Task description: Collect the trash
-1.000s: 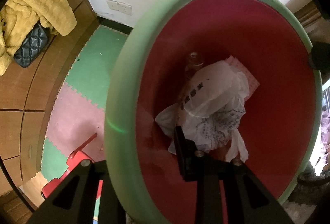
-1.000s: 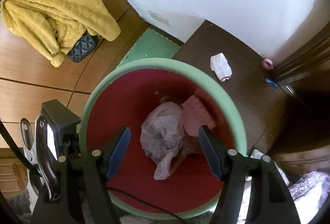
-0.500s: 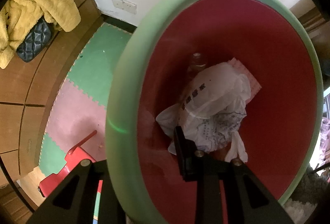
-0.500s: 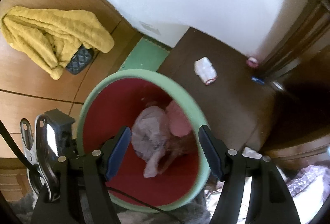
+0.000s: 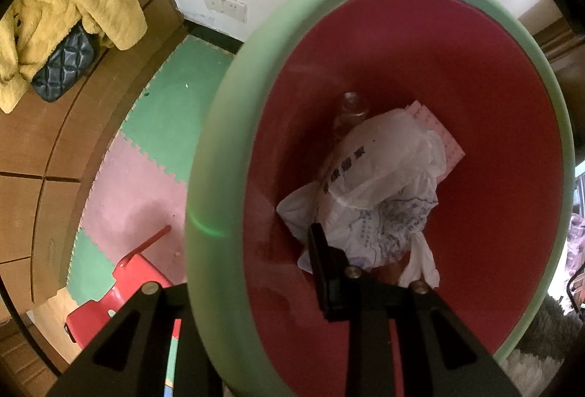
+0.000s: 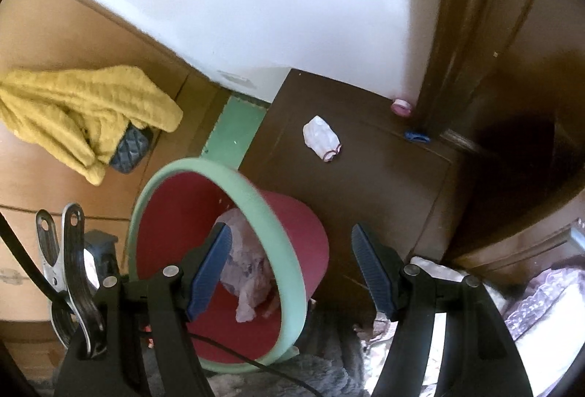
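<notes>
One red plastic bin with a green rim [image 5: 204, 199] is clamped at its rim by the left gripper [image 5: 252, 294], so trash can be dropped inside. The right gripper [image 6: 289, 272] is kept open and empty, probably for the crumpled white wrapper [image 6: 321, 139] on the dark cabinet [image 6: 384, 185].

Left hand-held gripper [image 5: 256, 287] clamped (pointing down), right hand-held gripper [image 6: 292, 272] agape

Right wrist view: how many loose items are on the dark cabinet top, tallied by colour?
White crumpled wrapper: 1
Pink small round item: 1
Blue small item: 1
Total: 3, all on the dark cabinet top.
</notes>
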{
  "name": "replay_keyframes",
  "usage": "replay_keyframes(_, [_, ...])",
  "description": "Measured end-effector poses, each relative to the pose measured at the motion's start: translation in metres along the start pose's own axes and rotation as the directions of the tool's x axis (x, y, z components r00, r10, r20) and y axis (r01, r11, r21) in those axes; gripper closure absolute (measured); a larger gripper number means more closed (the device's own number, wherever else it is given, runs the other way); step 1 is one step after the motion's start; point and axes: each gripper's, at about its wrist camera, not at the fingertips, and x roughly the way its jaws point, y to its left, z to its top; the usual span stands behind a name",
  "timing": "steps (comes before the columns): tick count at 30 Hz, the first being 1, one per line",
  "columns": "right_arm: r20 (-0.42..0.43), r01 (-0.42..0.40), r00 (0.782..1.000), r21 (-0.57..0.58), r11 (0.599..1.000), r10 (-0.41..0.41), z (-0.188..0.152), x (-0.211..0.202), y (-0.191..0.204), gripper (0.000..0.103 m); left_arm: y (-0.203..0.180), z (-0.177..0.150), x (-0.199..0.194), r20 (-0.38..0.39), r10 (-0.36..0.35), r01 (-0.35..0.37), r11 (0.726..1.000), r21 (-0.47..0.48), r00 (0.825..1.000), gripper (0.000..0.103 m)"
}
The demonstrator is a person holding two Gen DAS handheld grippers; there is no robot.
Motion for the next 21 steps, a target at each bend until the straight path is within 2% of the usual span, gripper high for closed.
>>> replay_keyframes(8, [-0.006, 0.014, 1.0, 0.06, 0.998, -0.014, 0.002, 0.001, -0.025, 0.033, 0.001, 0.0, 0.002, -0.011, 0.0, 0.0, 1.0, -0.016, 1.0, 0.077])
replay_keyframes(21, [-0.045, 0.027, 0.999, 0.071, 0.997, -0.024, 0.008, 0.02, -0.03, 0.033, 0.003, 0.003, 0.004, -0.022, 0.007, -0.008, 0.999, -0.032, 1.0, 0.077])
